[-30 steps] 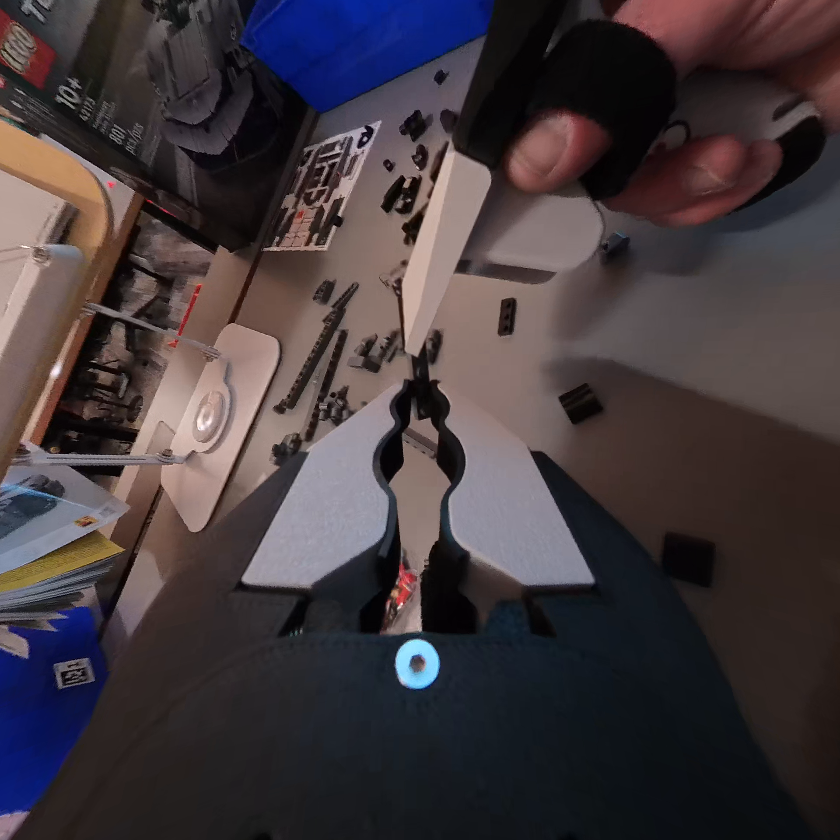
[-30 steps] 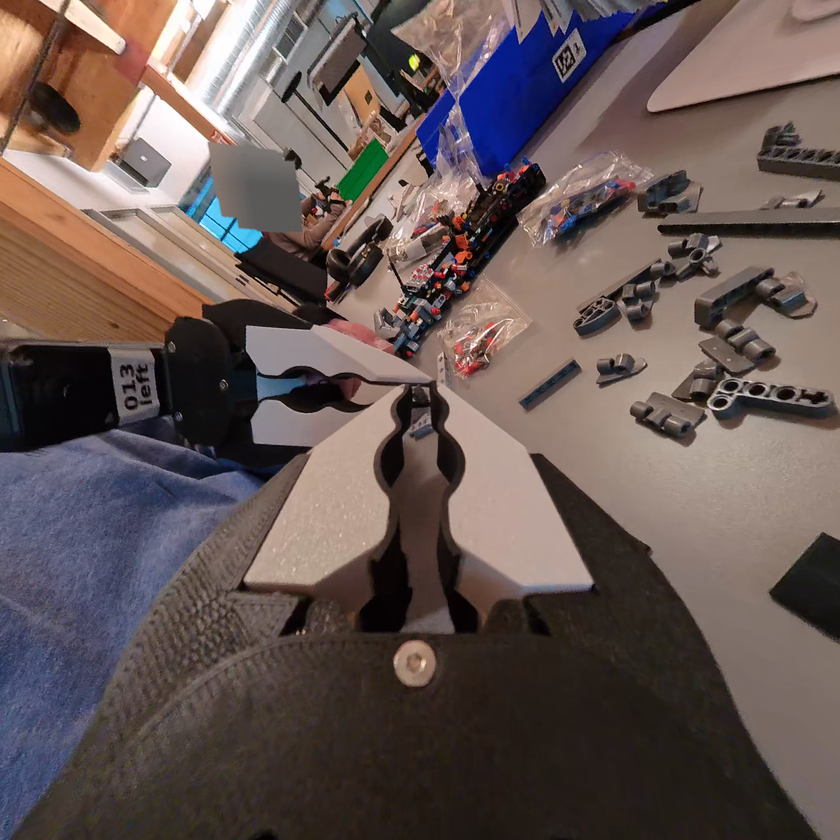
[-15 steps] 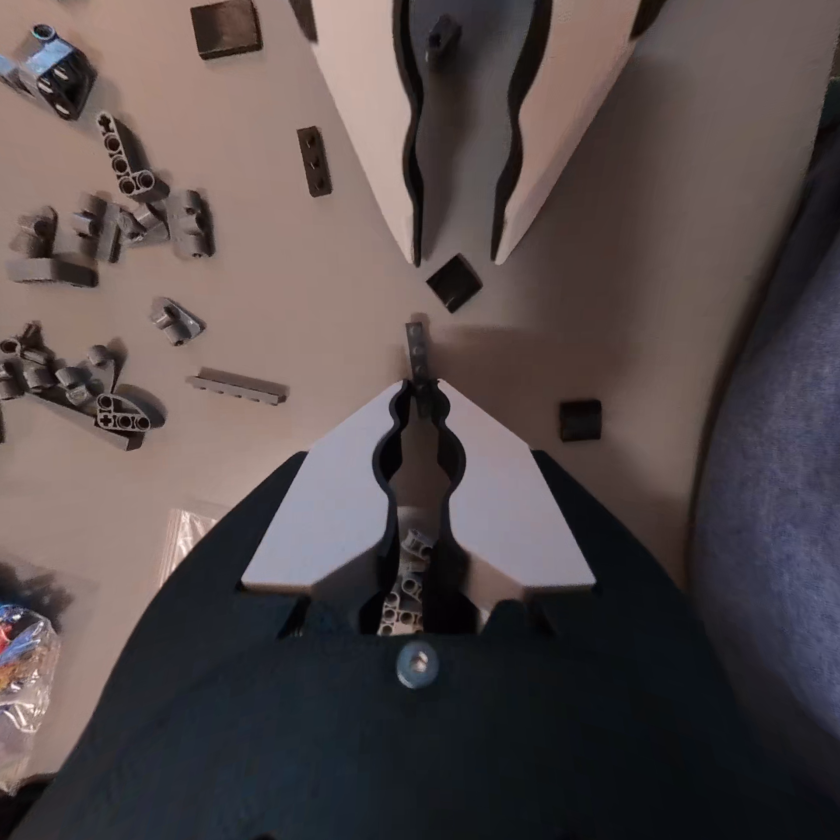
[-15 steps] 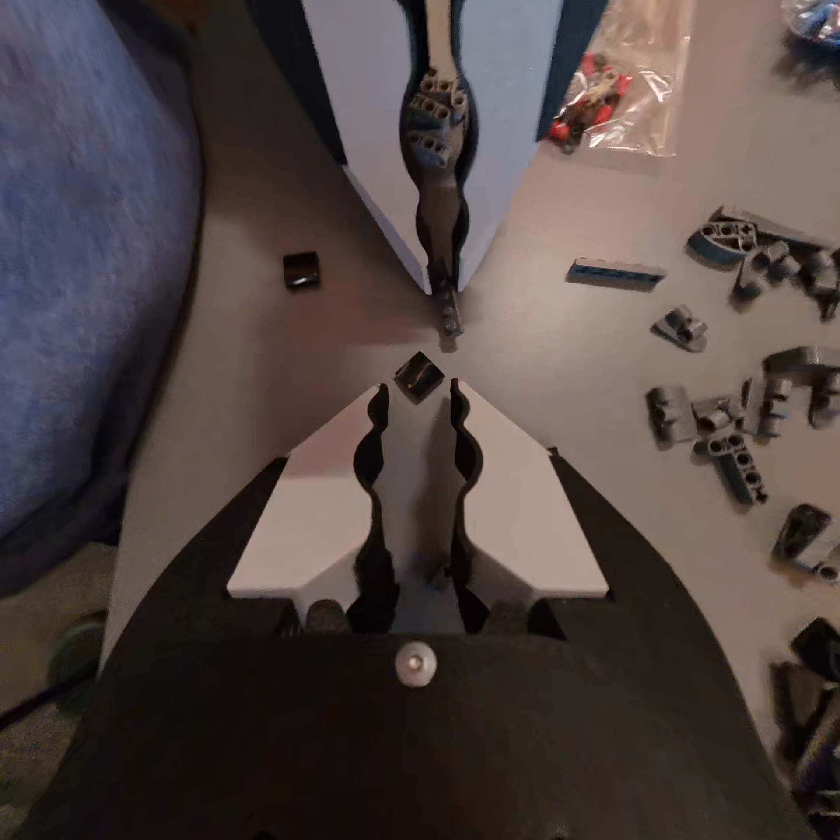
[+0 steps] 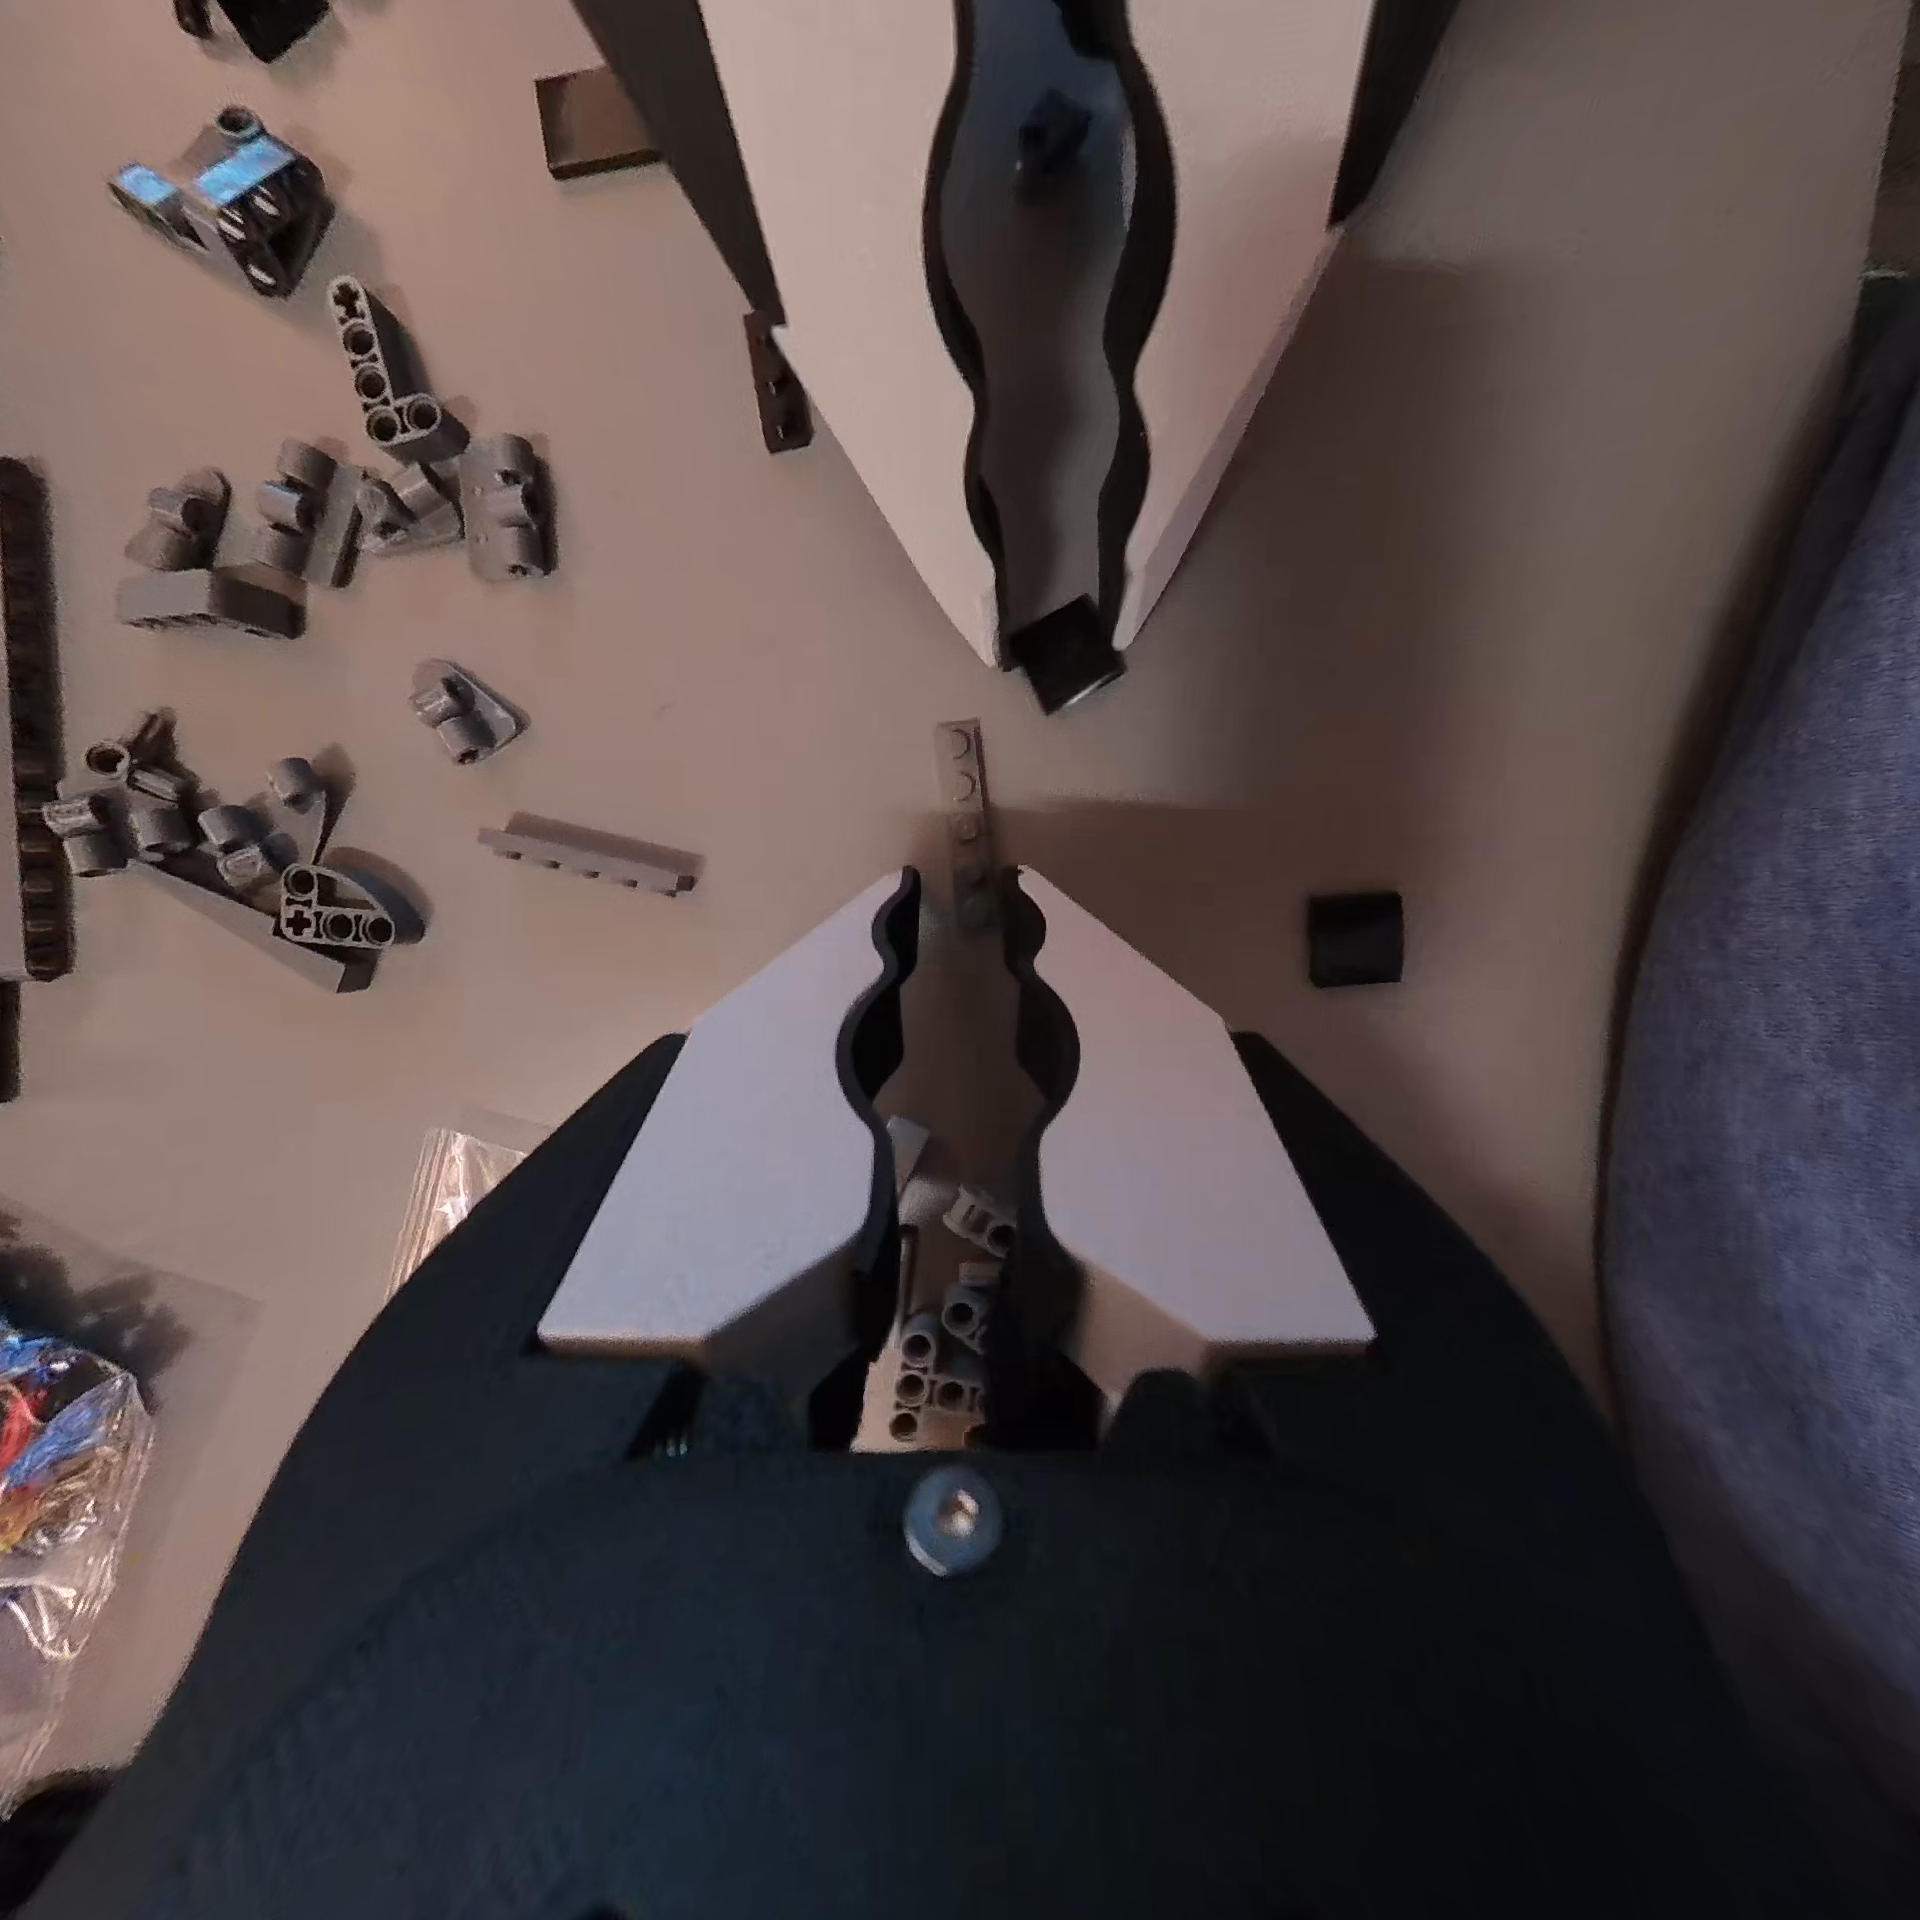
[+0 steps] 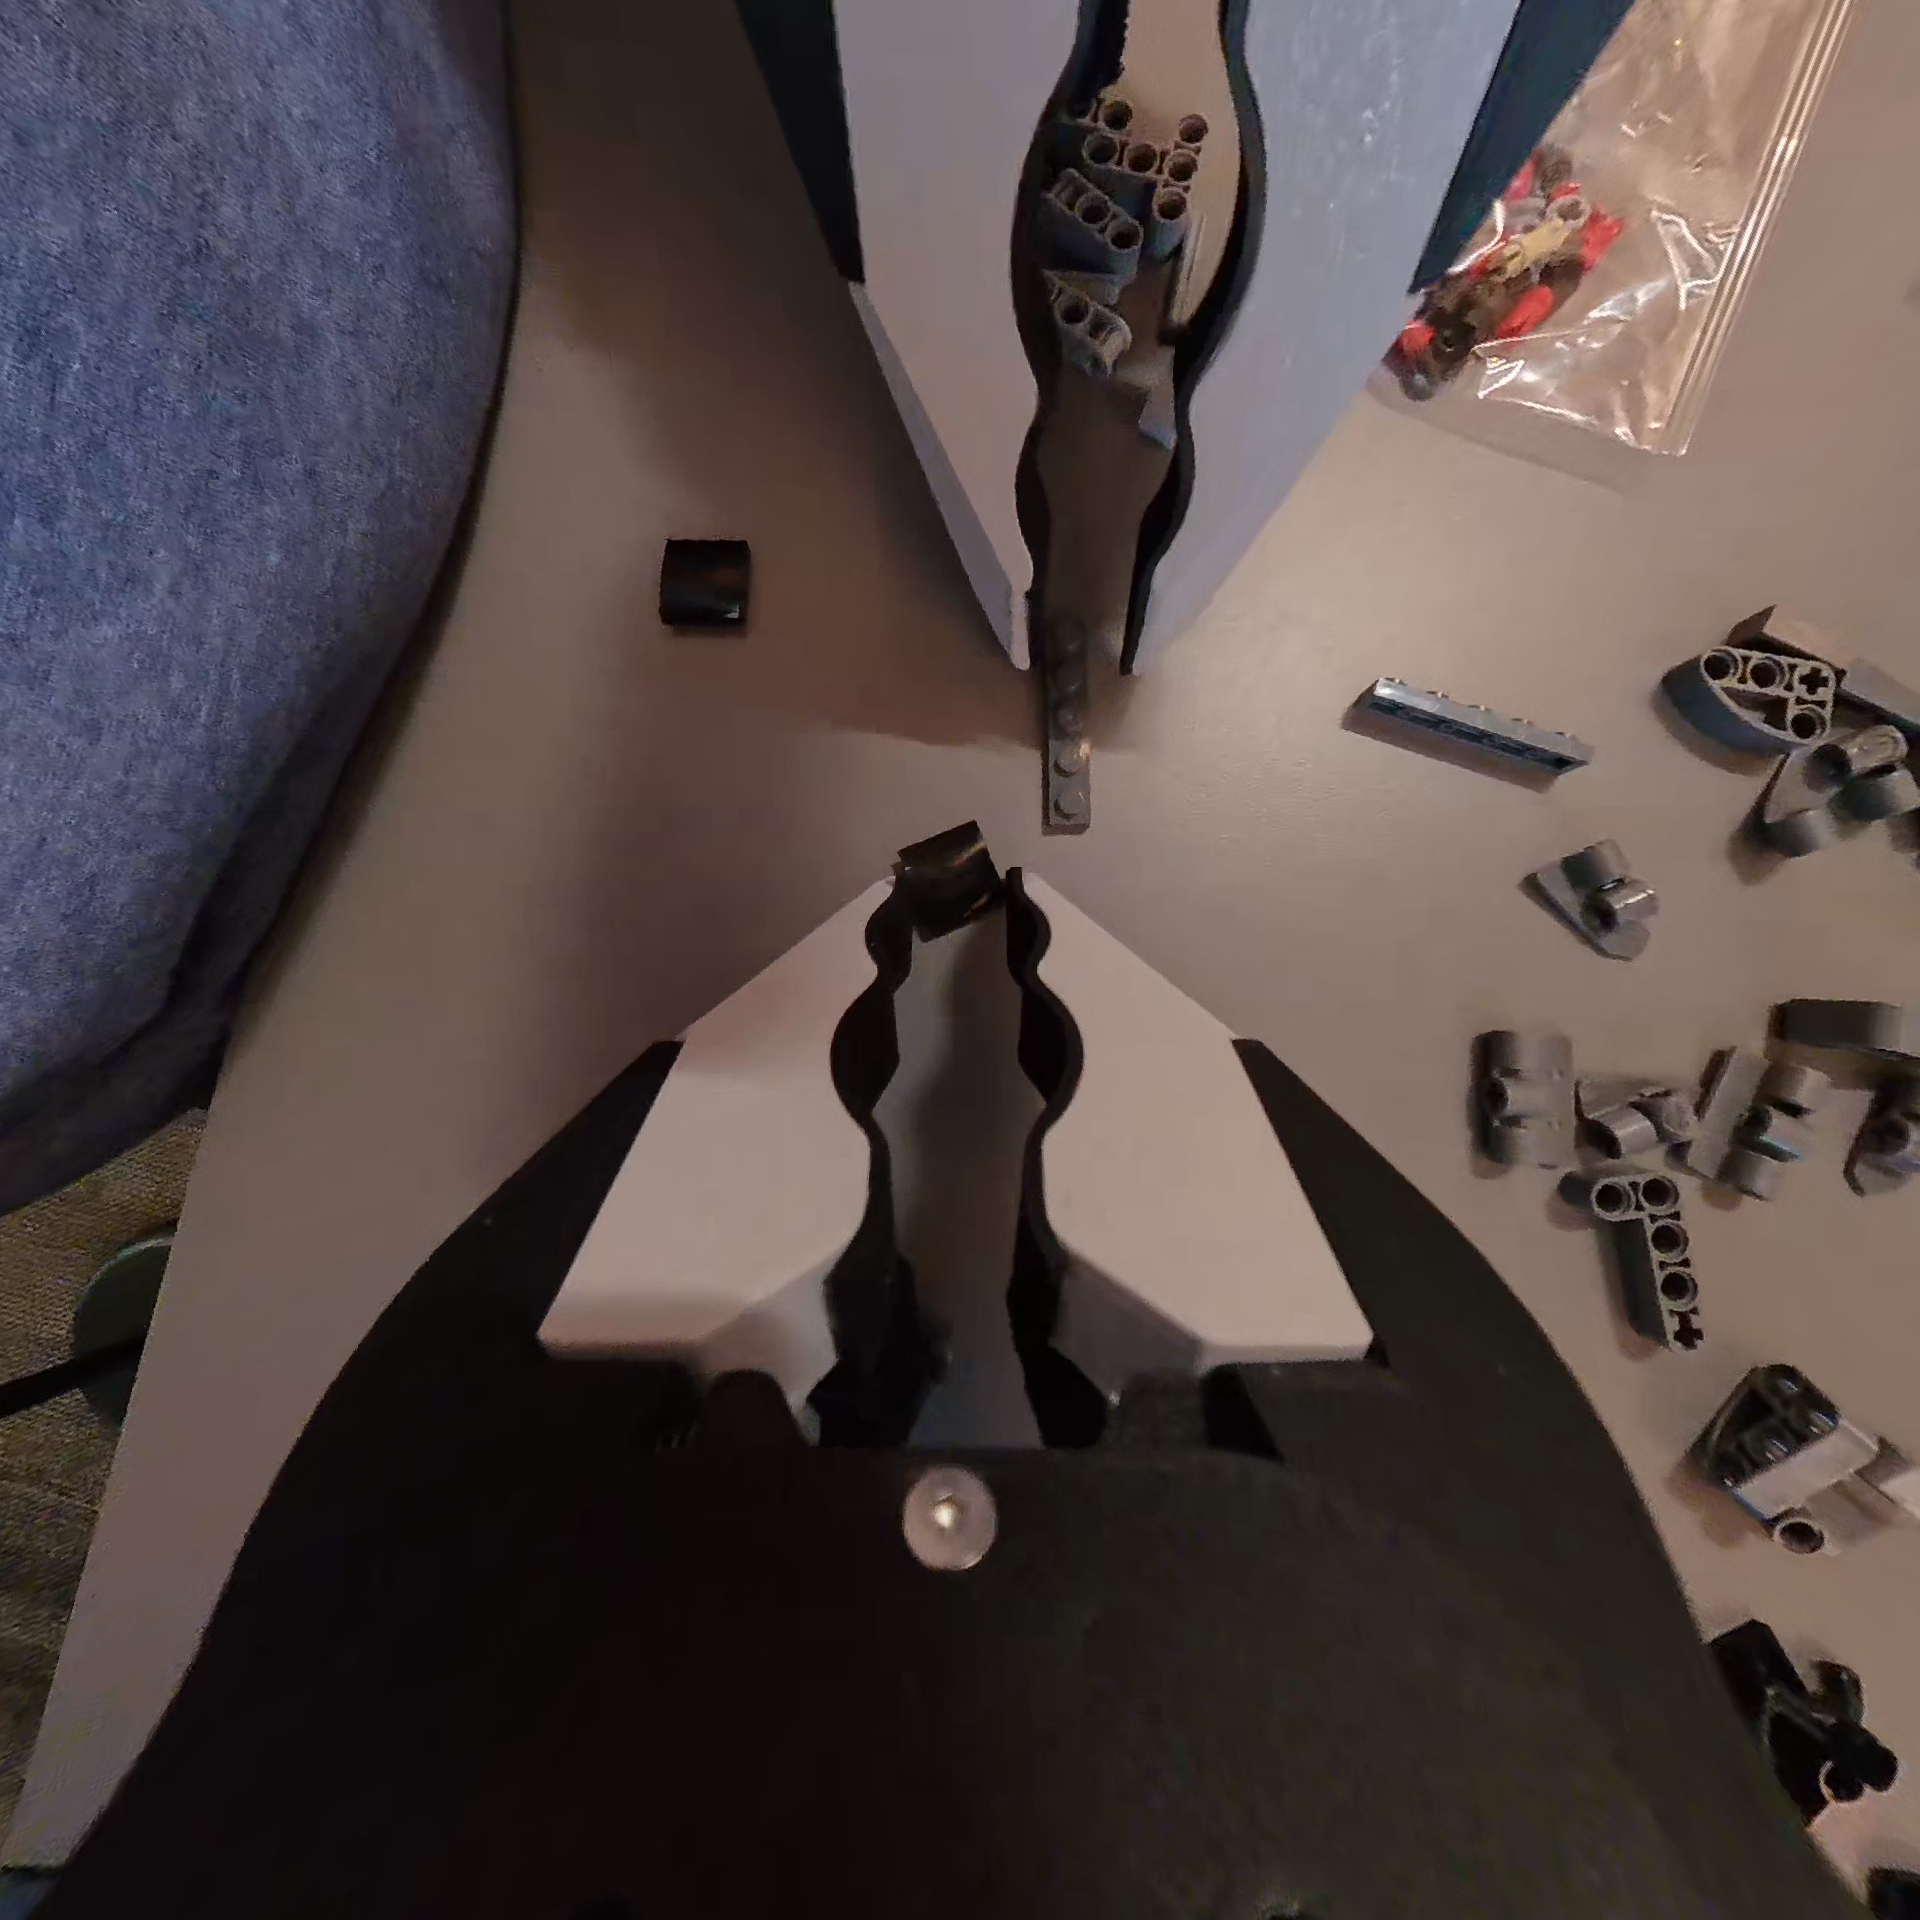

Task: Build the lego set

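Left wrist view, left to right: a clear bag of coloured parts [image 5: 47, 1475] lies at the lower left edge of the table [image 5: 675, 665], and a loose cluster of grey Technic connectors [image 5: 343, 520] sits above it, with a grey slotted bar [image 5: 589, 854] lying flat nearer the centre. The left gripper [image 5: 966, 883] points down at the table with its jaws a narrow gap apart; a thin grey studded plate [image 5: 966, 821] lies lengthwise in that gap and projects beyond the tips. Whether the pads touch the plate cannot be told. The right gripper [image 5: 1060, 649] enters from the top, tips facing the left gripper's, and clamps a small black curved brick [image 5: 1068, 657] at its tips, just beside the far end of the plate. A second black curved brick [image 5: 1354, 938] rests on the table to the right, near blue fabric [image 5: 1787, 1039]. Right wrist view, left to right: the blue fabric [image 6: 208, 468] fills the left side, the second black brick [image 6: 707, 582] lies beside it, and the right gripper [image 6: 951, 883] holds the clamped brick [image 6: 948, 878] tilted between its tips. The plate [image 6: 1068, 727] extends from the left gripper [image 6: 1075, 649] toward it without touching the brick. A bag of red parts [image 6: 1558, 260] and further grey connectors [image 6: 1662, 1122] lie to the right.
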`<state>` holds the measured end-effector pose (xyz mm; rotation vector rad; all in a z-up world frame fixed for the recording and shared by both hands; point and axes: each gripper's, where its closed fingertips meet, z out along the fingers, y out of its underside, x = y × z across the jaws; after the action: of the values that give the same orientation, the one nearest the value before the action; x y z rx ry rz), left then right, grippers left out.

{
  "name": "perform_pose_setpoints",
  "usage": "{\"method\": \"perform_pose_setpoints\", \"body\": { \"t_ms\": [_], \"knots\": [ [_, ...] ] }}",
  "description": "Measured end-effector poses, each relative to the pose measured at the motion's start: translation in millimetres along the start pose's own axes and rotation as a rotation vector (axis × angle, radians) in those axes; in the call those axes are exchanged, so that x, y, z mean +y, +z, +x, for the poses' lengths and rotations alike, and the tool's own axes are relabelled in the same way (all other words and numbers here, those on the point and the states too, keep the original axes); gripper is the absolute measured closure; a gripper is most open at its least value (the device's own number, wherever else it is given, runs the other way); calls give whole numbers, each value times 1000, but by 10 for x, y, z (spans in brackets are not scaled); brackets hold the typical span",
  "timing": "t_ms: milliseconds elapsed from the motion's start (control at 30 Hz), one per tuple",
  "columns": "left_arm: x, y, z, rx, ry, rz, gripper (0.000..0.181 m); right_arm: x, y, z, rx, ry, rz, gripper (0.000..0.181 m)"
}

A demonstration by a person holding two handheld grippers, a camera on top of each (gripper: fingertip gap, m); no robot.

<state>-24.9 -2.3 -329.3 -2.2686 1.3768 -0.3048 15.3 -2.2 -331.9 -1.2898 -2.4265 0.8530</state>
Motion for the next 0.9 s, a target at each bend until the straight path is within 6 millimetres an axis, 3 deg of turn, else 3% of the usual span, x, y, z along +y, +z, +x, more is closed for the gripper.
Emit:
{"method": "perform_pose_setpoints", "body": {
  "t_ms": [267, 567, 900],
  "knots": [
    [-159, -82, 39, -72, 67, 108, 173, -66, -6, 111, 44, 131, 41, 166],
    [-83, 49, 39, -117, 123, 59, 177, -99, 5, 174, 82, 212, 73, 167],
    [-96, 58, 26, -124, 135, 62, 179, -71, 31, 192, 89, 220, 46, 166]
  ]
}}
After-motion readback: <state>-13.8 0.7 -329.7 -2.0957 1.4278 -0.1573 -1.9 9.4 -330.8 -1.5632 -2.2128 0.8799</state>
